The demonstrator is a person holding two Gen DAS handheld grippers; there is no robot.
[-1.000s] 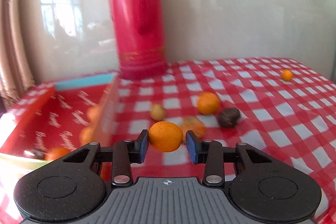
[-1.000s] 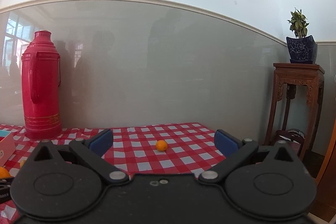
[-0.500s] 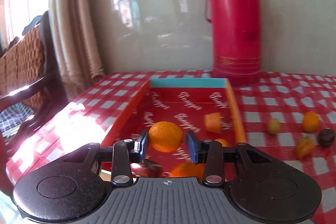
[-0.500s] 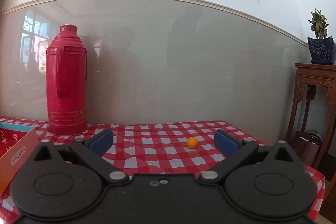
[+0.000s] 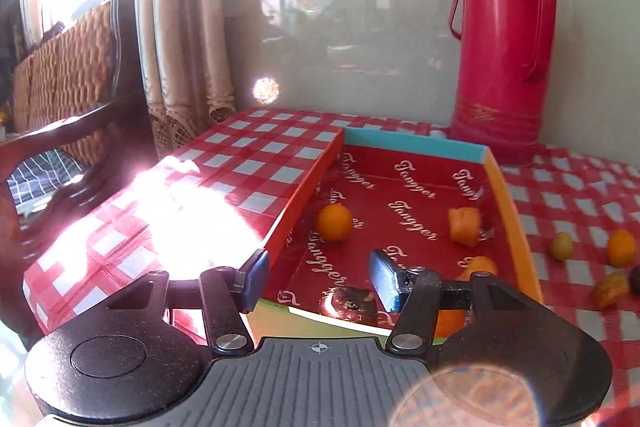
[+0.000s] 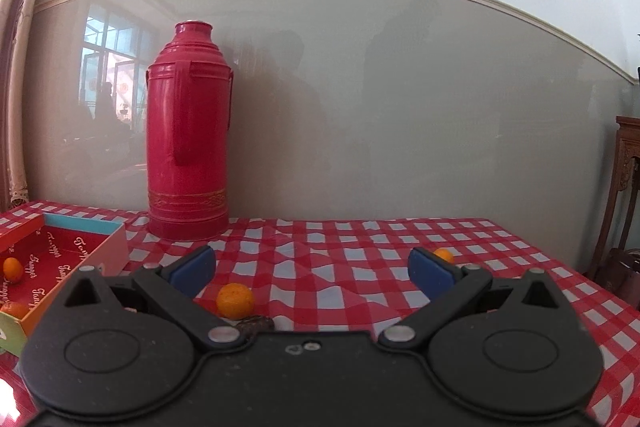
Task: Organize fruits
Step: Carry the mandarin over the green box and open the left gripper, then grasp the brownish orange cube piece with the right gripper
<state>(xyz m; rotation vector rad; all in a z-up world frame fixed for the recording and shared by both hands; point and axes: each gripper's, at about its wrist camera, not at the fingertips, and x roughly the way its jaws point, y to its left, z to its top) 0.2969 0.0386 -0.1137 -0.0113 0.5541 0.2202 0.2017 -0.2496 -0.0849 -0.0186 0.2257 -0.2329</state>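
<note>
Several fruits already lie in your red box (image 5: 516, 211); more wait on the checked desk (image 6: 360, 267).
Your left claw (image 5: 318, 279) is opening, empty, above the box, an orange (image 5: 335, 222) just beyond. Your right claw (image 6: 312, 269) gapes empty; judge its next reach toward the nearby loose orange (image 6: 235, 300).

My right finger (image 5: 386, 281) half hides an orange fruit (image 5: 452, 321); beyond my right side, the dark fruit (image 5: 635, 279) is cut off.
</note>
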